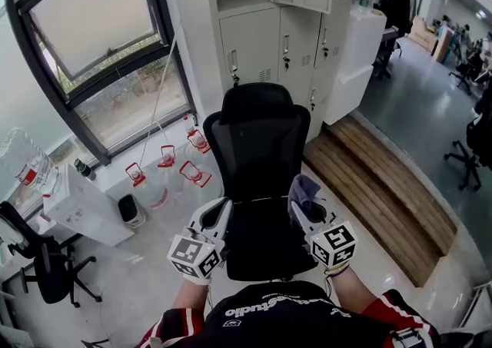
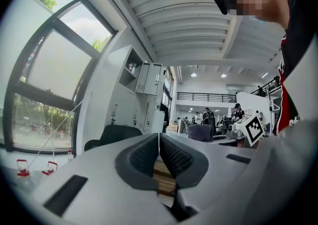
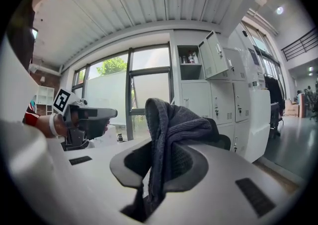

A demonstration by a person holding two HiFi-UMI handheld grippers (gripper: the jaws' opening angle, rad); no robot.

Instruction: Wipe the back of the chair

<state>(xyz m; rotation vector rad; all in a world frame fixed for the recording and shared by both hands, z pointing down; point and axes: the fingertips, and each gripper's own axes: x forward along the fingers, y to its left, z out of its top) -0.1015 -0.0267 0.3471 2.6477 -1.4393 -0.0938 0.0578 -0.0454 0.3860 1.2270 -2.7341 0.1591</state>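
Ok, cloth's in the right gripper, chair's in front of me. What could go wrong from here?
1. The cloth is pinched by a fold in the right gripper, mostly bunched above the jaws; dragging on the mesh of the chair might pull it out.
2. The left gripper is shut and empty, not steadying the chair, so a push may shove it toward the water jugs.

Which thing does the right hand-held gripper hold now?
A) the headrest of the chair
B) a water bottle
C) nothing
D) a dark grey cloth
D: in the right gripper view, the right hand-held gripper is closed on a dark grey cloth, which stands up between its jaws.
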